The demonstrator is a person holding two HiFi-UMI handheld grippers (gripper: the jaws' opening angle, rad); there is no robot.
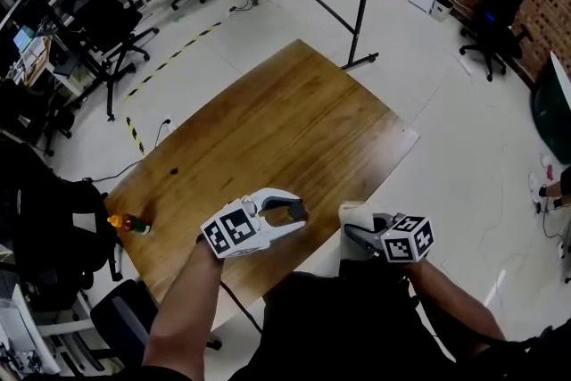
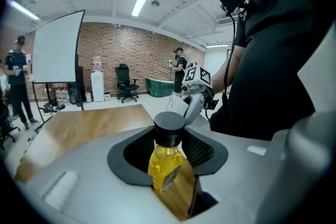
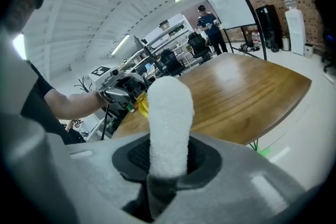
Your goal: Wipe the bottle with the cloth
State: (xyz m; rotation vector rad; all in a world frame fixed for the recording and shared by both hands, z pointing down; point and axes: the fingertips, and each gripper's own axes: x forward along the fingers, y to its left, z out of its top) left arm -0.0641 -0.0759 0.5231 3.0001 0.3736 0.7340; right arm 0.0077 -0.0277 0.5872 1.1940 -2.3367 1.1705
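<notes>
Yellow-filled, black-capped bottle [image 2: 167, 165] sits clamped in the left hand-held gripper [image 1: 290, 211], a white cloth [image 3: 168, 123] pinched in the right hand-held gripper [image 1: 355, 235] at its 3 o'clock.

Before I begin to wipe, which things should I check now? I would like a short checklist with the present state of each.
1. The bottle is gripped by the left claw: ok, it sits between the jaws.
2. The black cap is on the bottle: ok.
3. The cloth is held in the right claw: ok, it stands out beyond the jaws.
4. The cloth touches the bottle: not ok, they are apart.
5. The grip is firm enough for rubbing: cannot tell.
</notes>
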